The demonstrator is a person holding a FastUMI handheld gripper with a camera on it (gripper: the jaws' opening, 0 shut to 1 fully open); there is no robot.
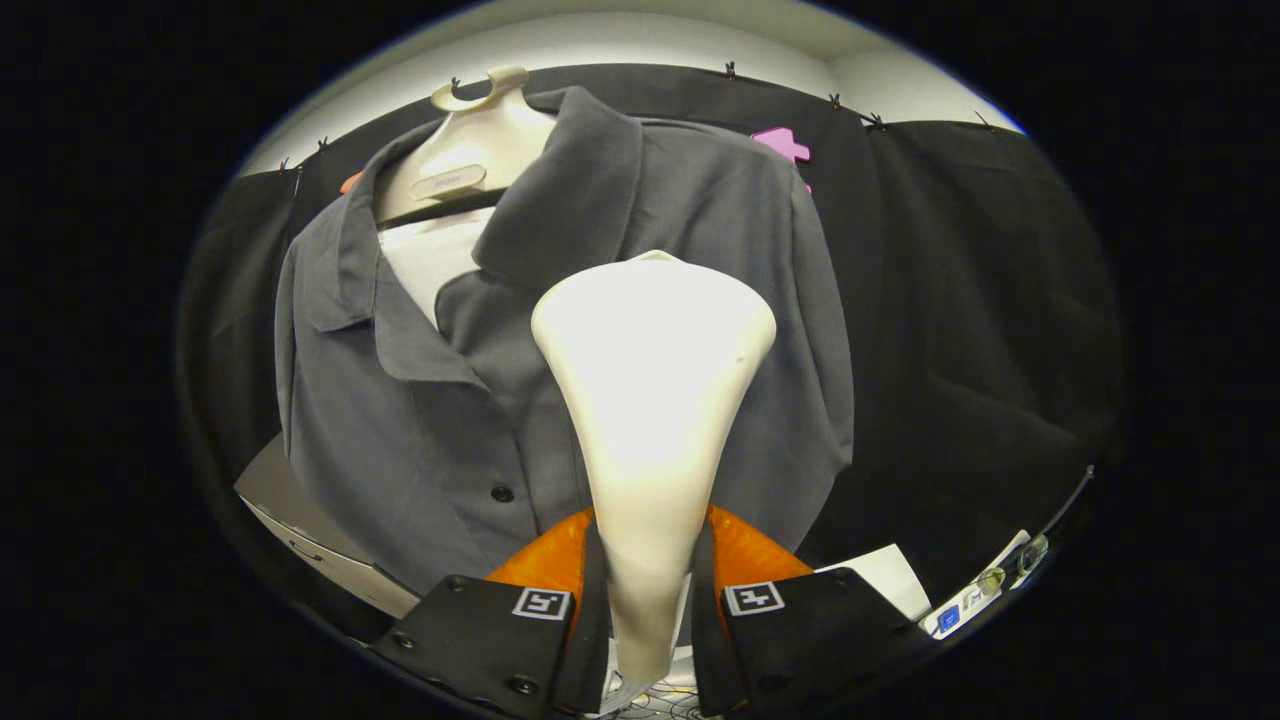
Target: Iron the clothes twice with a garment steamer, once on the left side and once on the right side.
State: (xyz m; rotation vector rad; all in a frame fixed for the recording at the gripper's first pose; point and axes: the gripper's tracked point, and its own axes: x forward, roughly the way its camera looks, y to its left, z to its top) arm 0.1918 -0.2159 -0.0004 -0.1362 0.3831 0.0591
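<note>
Against black cloth hangs a grey shirt (640, 330) — tongs (648, 590) clenched on the white steamer (650, 400), hanger label unreadable.

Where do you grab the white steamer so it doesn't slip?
Grab the steamer by its thin handle neck, below the wide head, one of the fingers on each side. The gripper holds it there now, coming from behind, head facing the grey shirt.

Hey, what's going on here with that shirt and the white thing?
The gripper is shut on the white garment steamer, its fingers pressing the handle from both sides. The steamer's wide head is held up just ahead of them, against the front of a grey shirt that hangs on a pale hanger before the black cloth wall. The head sits near the button placket, around chest height.
</note>
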